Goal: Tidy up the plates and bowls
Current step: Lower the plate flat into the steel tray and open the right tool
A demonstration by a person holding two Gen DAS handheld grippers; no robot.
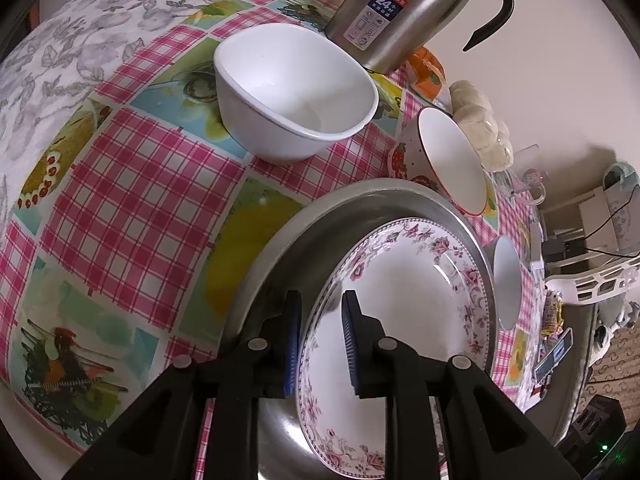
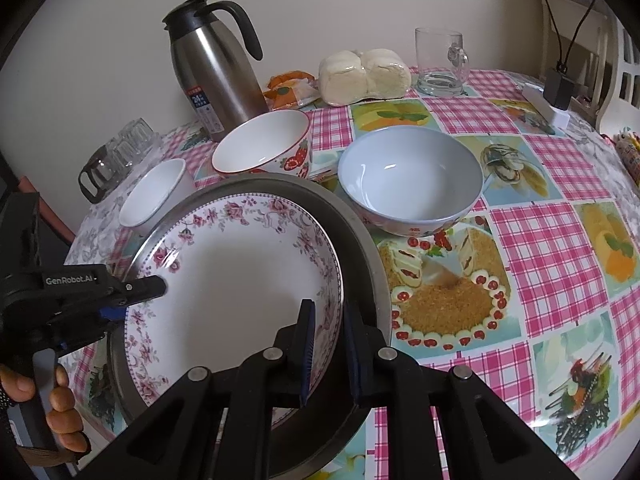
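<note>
I have the floral plate [image 2: 240, 280] sitting in the big steel tray [image 2: 362, 240], low and centre-left in the right wrist view, and both tongs straddle its rim from opposite sides. The right gripper [image 2: 329, 350] has one blue pad inside the rim and one outside, jaws narrow, with a sliver of gap showing, so I judge it has just let go or is about to bite. The left gripper [image 1: 320, 344] at the bottom centre of its own view is the same: narrow, rim between the pads, not clearly pressing. In the right view its black body enters from the left edge, a hand [image 2: 60, 408] wrapped round the handle at lower left.

My reading is that the plate has just been placed in the tray, so this step is about finished. Next I need to back both tongs off the rim without tipping the plate, then go for a bowl.

The bowls wait beyond the tray: the white bowl [image 1: 296, 92] upper centre in the left view, the strawberry bowl [image 2: 264, 144] and the pale blue bowl [image 2: 412, 184] above centre in the right view.

The table wears a glossy pink-check oilcloth [image 2: 552, 248] with fruit and cake pictures. A steel thermos jug [image 2: 216, 68], wrapped buns [image 2: 364, 76] and a glass mug [image 2: 440, 60] line the cream wall along the top.
</note>
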